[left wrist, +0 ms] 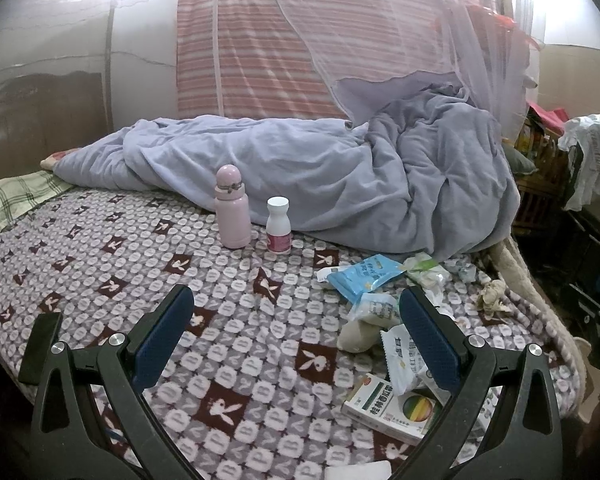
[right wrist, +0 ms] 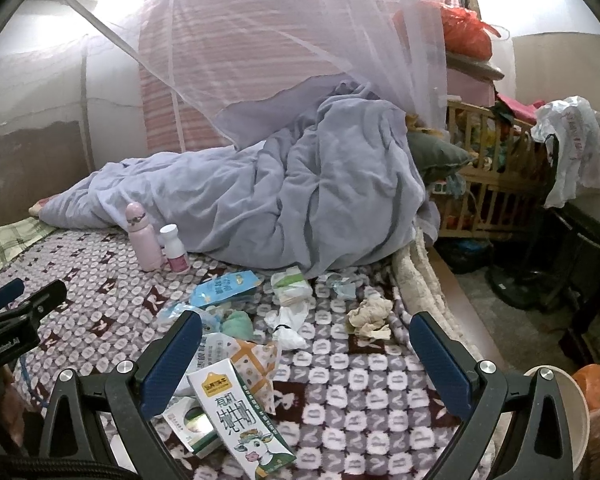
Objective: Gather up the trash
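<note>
On the patterned bedspread (right wrist: 360, 392) litter lies strewn, the milk carton (right wrist: 236, 412) lengthwise just inside the left finger of the right gripper (right wrist: 306, 360), nearer than the left gripper (left wrist: 296, 344), both spread wide and empty.

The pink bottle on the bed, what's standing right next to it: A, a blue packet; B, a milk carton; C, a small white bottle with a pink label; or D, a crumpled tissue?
C: the small white bottle stands upright just beside the pink bottle, in front of the lilac quilt.
</note>
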Available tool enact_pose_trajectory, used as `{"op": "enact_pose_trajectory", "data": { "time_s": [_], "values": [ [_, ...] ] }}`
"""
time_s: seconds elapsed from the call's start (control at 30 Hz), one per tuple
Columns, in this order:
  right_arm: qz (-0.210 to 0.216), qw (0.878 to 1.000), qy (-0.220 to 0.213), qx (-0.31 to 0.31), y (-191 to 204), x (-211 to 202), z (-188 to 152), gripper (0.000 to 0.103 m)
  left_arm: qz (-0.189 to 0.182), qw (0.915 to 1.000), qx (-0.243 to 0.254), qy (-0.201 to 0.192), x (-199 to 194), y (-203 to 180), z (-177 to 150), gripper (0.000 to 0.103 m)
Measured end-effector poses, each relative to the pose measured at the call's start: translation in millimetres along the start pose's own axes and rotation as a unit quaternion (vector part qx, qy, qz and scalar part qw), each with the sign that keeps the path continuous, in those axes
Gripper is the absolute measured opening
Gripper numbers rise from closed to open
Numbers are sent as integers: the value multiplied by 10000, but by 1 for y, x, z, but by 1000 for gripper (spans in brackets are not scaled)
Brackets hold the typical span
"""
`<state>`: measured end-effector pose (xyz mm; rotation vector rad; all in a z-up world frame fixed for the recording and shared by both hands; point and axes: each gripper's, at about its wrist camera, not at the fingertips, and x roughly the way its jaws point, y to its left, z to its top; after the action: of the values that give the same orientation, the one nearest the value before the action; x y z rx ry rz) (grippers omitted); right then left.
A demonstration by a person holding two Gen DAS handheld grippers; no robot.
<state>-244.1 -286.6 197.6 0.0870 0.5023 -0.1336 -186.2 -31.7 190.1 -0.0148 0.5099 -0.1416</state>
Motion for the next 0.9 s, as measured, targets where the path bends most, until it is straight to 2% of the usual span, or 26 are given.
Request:
{"op": "enact_pose_trajectory", "data": {
  "time_s": [0.67,0.9],
  "values": [
    [-10,9999,104,-30,0,3,-2,103,98,9999,-25,68,8,6,2,102],
    [136,9992,362,-35,3,15,-9,103,101,9997,-33,203,15,4,-3,102]
  ]
}}
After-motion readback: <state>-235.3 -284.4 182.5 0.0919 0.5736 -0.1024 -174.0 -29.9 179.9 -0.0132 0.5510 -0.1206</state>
